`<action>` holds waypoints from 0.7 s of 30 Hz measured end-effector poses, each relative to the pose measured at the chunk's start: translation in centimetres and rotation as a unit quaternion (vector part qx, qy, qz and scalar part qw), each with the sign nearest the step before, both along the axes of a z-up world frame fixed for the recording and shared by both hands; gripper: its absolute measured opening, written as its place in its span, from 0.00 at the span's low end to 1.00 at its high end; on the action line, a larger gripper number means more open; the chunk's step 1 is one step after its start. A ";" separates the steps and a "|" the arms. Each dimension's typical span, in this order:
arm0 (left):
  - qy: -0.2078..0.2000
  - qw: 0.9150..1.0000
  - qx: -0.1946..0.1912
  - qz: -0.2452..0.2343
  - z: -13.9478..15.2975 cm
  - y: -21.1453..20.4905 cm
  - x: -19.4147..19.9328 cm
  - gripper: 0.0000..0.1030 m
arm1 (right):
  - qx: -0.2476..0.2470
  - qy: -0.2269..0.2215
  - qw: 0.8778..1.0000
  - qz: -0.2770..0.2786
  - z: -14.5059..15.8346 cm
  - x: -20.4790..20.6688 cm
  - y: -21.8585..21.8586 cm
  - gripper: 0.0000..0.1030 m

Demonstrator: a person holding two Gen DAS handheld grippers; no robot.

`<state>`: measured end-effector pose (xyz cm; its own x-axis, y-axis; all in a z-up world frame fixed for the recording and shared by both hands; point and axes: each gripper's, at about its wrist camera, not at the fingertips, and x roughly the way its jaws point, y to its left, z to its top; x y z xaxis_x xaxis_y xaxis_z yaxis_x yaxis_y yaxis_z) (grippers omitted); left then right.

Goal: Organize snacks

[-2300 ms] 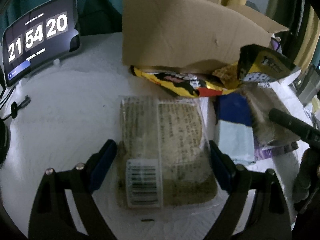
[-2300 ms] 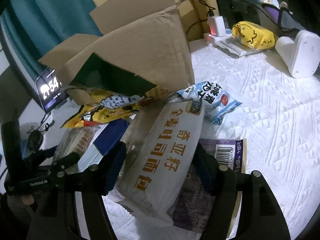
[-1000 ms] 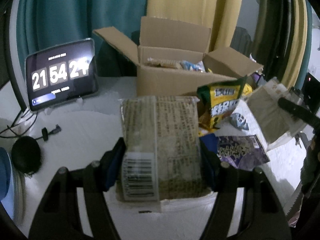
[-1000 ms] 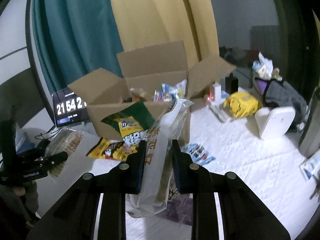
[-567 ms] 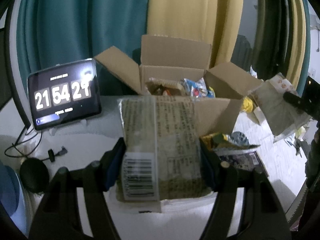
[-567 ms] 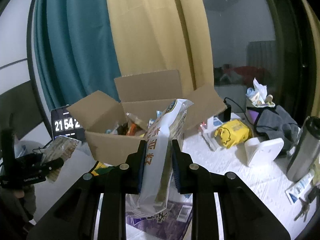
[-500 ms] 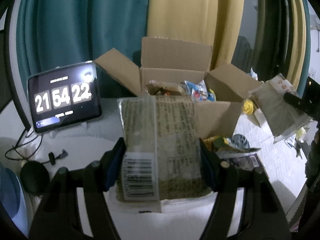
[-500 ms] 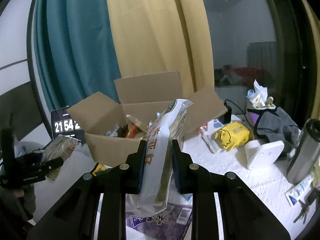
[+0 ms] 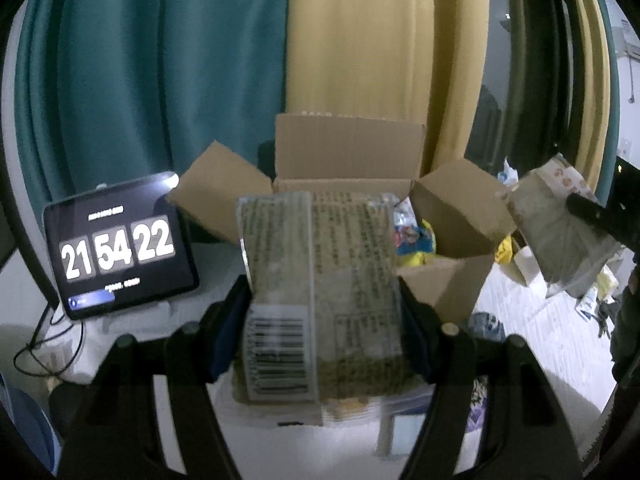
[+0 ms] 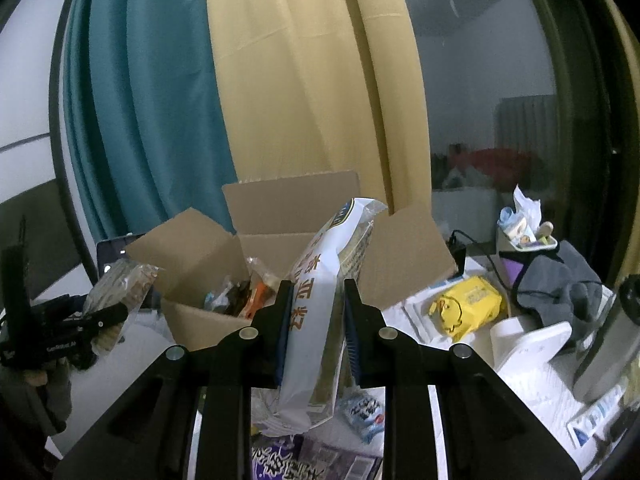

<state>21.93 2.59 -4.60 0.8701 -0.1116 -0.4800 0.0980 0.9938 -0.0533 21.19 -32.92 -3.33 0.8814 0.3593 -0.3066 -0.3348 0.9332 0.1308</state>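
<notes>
L gripper clamped on clear barcode-labelled bread pack, held in front of open brown cardboard box. R gripper pinching tall white bread bag w/ orange lettering, upright, near box.

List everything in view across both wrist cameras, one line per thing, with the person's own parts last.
cardboard box: one, brown, flaps open, centre, snacks inside
clear bread packet: one, brownish with barcode, held before the box
white bread bag: one, white with orange lettering, held upright
clock tablet: one, black, left of the box
yellow packet: one, right of the box
purple packet: one, on the table below the bag
grey cloth: one, far right
curtains: teal and yellow, behind
white tablecloth: one, textured
left gripper: black, blue fingers, shut on the clear bread packet
right gripper: black, shut on the white bread bag
</notes>
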 end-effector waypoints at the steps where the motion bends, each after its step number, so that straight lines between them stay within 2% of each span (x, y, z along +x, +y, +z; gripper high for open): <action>1: -0.002 1.000 0.001 0.000 0.1 0.0 0.3 0.67 | 0.000 -0.003 1.000 0.001 0.1 0.3 0.0 0.24; 21: -0.022 1.000 0.008 0.001 1.2 0.5 6.3 0.67 | -0.005 -0.014 1.000 0.004 0.9 5.7 0.9 0.24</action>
